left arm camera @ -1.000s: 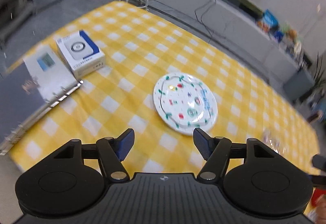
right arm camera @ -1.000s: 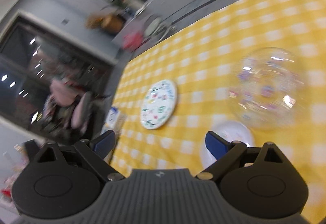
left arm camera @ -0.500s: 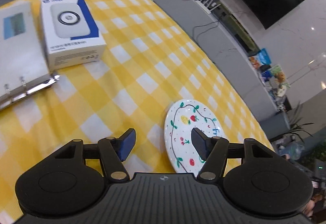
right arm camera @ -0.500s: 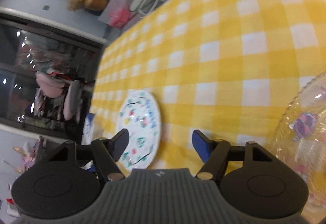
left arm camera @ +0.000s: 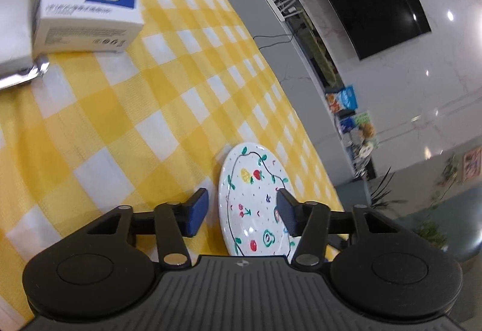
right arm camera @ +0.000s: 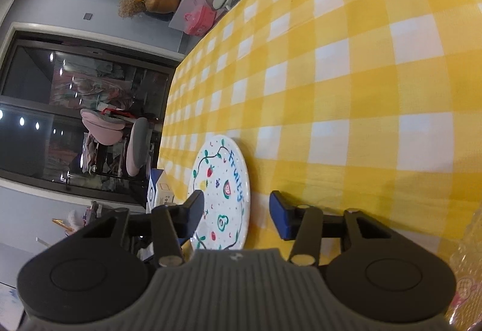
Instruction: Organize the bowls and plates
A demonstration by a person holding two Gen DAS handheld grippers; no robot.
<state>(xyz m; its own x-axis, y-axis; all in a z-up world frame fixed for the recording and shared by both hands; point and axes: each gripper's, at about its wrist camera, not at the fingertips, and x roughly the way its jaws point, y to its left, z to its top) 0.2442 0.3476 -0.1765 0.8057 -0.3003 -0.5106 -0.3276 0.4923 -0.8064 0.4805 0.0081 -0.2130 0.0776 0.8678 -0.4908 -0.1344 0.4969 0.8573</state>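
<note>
One decorated plate (left arm camera: 253, 204) lies flat on the yellow checked cloth (left arm camera: 126, 108), not yet lifted. Left gripper (left arm camera: 241, 210) and right gripper (right arm camera: 235, 210) straddle opposite rims, jaws closing, pads apparently not yet pressing. Glass bowl (right arm camera: 470, 270) at right edge untouched; stacking remains.

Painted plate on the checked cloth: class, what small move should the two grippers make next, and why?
Probably keep closing. The painted plate lies flat on the yellow checked cloth; the left gripper and right gripper each straddle its rim from opposite sides, their fingers closing but not yet pressing on it.
</note>
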